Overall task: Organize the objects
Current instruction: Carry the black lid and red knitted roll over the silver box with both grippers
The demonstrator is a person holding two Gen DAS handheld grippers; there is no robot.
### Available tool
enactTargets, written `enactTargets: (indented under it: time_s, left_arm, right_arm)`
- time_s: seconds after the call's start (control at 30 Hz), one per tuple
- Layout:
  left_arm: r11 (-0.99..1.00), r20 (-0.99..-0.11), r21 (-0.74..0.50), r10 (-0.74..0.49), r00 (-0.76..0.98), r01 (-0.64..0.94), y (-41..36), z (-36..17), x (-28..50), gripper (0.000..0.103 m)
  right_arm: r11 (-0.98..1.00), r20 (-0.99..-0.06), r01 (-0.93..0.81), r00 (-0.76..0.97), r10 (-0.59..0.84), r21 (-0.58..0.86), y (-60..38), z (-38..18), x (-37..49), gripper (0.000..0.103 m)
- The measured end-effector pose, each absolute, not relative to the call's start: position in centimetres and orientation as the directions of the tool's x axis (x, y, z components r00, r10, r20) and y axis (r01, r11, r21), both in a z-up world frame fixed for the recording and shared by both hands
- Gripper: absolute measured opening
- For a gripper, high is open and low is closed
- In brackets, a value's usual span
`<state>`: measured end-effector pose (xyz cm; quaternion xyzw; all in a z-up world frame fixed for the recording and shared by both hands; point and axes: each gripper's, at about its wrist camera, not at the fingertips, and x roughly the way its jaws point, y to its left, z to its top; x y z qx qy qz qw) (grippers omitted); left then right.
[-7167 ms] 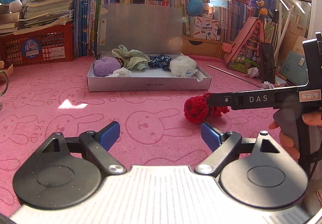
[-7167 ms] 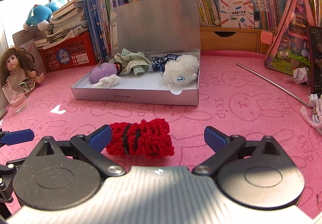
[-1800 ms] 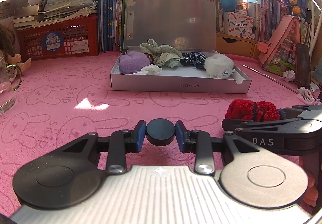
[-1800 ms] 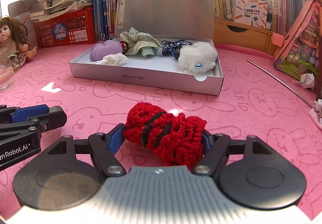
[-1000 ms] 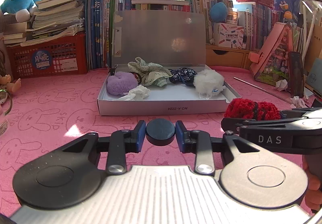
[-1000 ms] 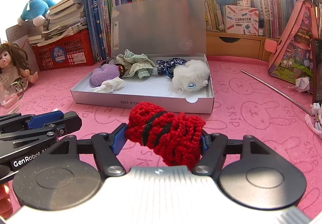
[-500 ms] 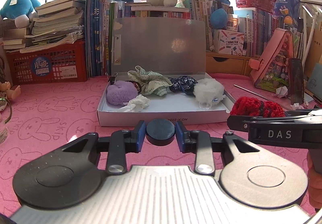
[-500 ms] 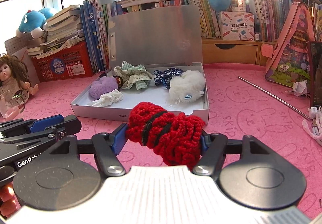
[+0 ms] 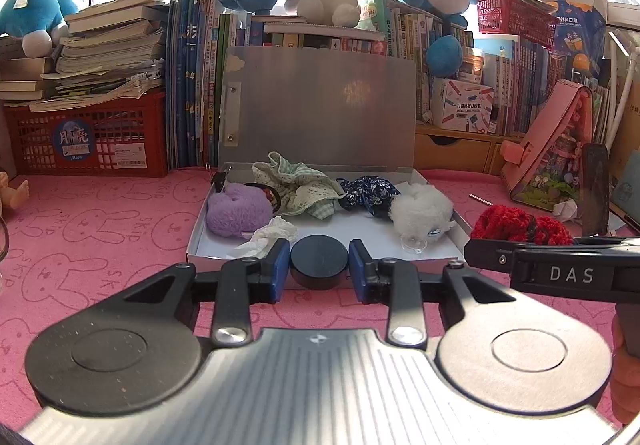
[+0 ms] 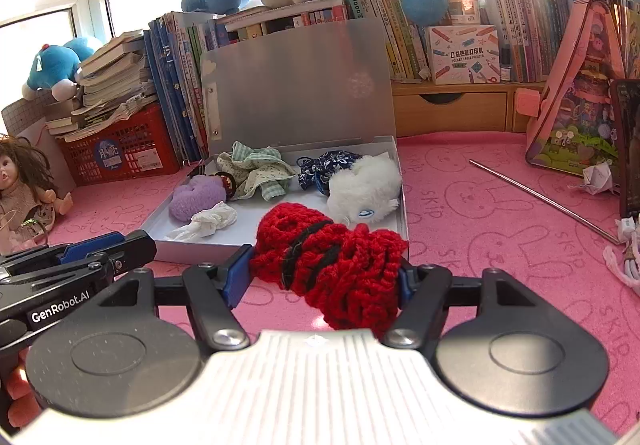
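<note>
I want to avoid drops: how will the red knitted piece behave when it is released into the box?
The red knit bulges around the right gripper, so it is probably soft and floppy. It looks light, and likely lands without rolling.

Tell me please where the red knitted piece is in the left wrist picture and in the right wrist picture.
Left wrist view: the red knitted piece is at the right edge, behind the right gripper's bar.
Right wrist view: the red knitted piece is at the centre, low, held between the right gripper's jaws.
Shared landmark: the open white box, just behind it in both.
</note>
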<state>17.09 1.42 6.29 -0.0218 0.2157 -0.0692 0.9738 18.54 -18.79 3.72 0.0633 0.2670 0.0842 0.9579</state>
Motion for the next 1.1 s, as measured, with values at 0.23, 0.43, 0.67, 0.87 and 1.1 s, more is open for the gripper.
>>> enactTargets:
  time_s: [0.23,0.43,0.67,0.87,1.1]
  left_arm:
    - [0.993,-0.417,-0.059,-0.122,0.901,0.107,1.1,6.4,20.7,0.037]
    - [0.993,-0.426,-0.078,-0.116,0.897,0.091,1.2,6.0,23.7,0.037]
    - [0.996,-0.458,-0.064,-0.083,0.885,0.06,1.2,5.0,26.6,0.037]
    - [0.996,-0.478,-0.067,-0.08,0.875,0.055,1.7,4.0,27.9,0.037]
    - [0.996,-0.487,-0.076,-0.075,0.87,0.044,2.0,3.1,28.8,0.037]
  right_arm:
    - [0.974,-0.503,-0.105,0.842,0.194,0.202,-19.3,4.2,21.2,0.069]
    - [0.972,-0.509,-0.098,0.838,0.196,0.214,-19.6,4.7,23.4,0.069]
    - [0.959,-0.549,-0.09,0.803,0.23,0.27,-19.7,4.2,26.3,0.069]
    - [0.945,-0.558,-0.097,0.786,0.266,0.314,-20.9,3.7,27.5,0.069]
    - [0.945,-0.578,-0.076,0.775,0.257,0.318,-21.1,2.9,28.7,0.069]
